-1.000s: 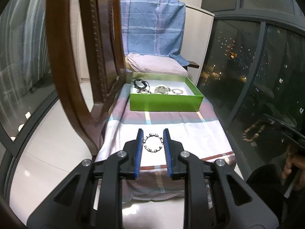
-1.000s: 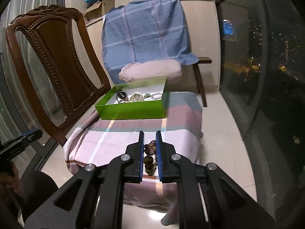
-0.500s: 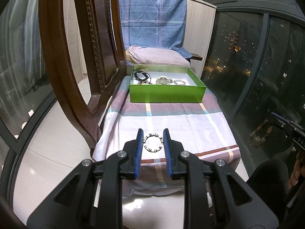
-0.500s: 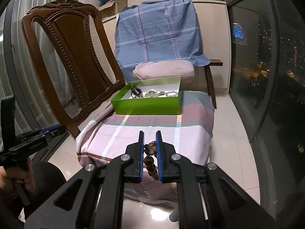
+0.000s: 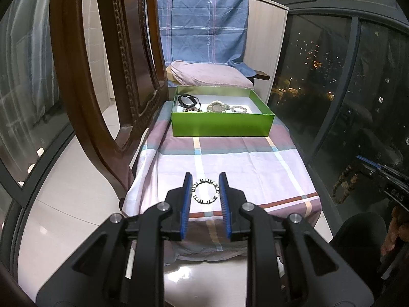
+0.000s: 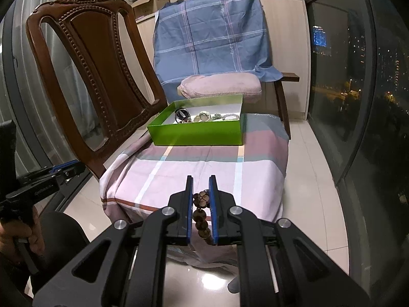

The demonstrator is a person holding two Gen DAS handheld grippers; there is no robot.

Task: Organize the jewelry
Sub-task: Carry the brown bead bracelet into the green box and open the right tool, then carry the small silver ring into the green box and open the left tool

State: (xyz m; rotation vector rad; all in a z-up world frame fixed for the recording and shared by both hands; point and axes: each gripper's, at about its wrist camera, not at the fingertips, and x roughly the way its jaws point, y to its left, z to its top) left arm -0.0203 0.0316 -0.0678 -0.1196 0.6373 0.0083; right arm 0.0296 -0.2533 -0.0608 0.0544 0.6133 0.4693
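Both cameras have pulled back and levelled over the last second, so the shallow bright green cardboard box (image 5: 222, 125) now sits lower and nearer the middle of each view, and more of the pink, white and mauve checked cloth (image 5: 255, 163) covering the seat shows in front of it. From the left wrist view, the left gripper (image 5: 205, 192) has its blue-padded fingers (image 5: 187, 199) spread apart, and a small ring-shaped bracelet of black and silver links (image 5: 205, 191) shows between the tips; whether the pads touch it or it lies on the cloth beneath cannot be told. From the right wrist view, the right gripper (image 6: 201, 202) pinches a string of dark brown wooden beads with a carved flower bead at the top (image 6: 202, 215), the strand hanging down between its blue pads (image 6: 213, 212) above the near edge of the cloth. Inside the green box lie a black cord bracelet (image 5: 188, 99) at the left, a pale flower-shaped bracelet (image 5: 217, 107) in the middle and a small grey beaded bracelet (image 5: 239, 108) at the right. A carved dark wooden chair back (image 6: 97, 76) stands just left of the box, and a blue plaid cloth (image 6: 212, 35) hangs over a pink cushion (image 6: 219, 87) behind it.
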